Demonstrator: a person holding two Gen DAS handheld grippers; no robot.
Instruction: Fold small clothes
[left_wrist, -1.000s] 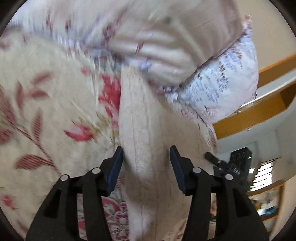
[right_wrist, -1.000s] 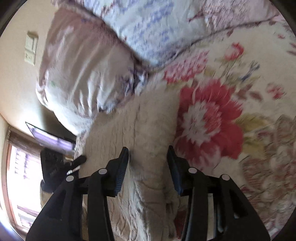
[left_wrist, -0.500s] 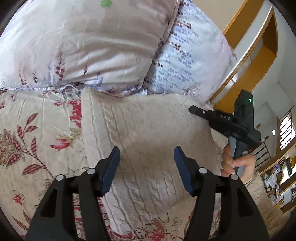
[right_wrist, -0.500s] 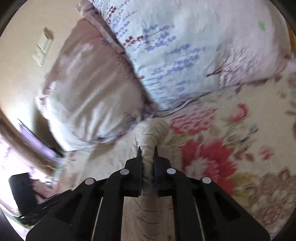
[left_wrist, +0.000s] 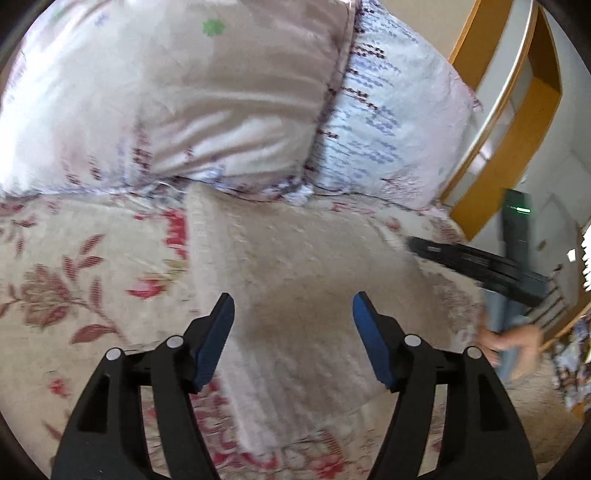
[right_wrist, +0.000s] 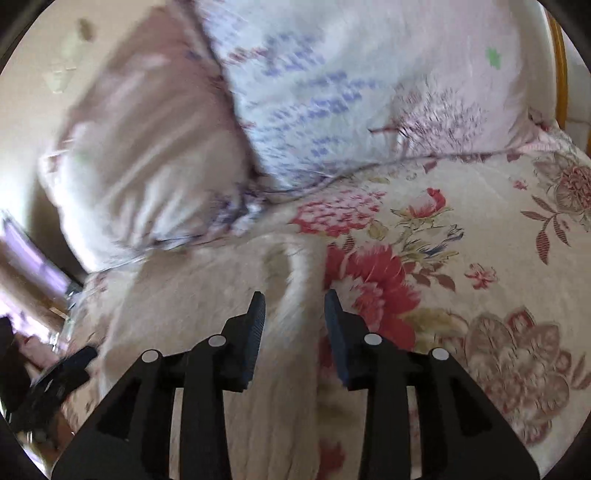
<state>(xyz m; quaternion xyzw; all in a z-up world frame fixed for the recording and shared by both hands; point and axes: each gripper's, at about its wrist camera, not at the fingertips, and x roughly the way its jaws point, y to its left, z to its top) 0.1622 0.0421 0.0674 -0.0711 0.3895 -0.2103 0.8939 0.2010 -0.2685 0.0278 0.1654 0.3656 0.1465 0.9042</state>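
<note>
A cream cable-knit garment (left_wrist: 295, 251) lies folded on the floral bedspread (left_wrist: 74, 266), its far edge at the pillows. My left gripper (left_wrist: 293, 299) hovers above the garment's near half, jaws opening wide, nothing touching the blue pads. In the right wrist view the garment (right_wrist: 199, 295) has a raised fold along its right edge. My right gripper (right_wrist: 295, 295) straddles that fold with its jaws opening; the pads stand clear of the cloth. The right gripper (left_wrist: 461, 258) also shows at the garment's right edge, held by a hand (left_wrist: 517, 343).
Two pillows, a pinkish one (left_wrist: 192, 96) and a blue-printed one (left_wrist: 391, 122), lean along the head of the bed. A wooden bed frame (left_wrist: 495, 122) rises at the right. The left gripper (right_wrist: 59, 373) shows blurred at the lower left of the right wrist view.
The left jaws widened and pulled back from the garment, which now lies flat. The right jaws shut on the fold half a second ago and have since parted.
</note>
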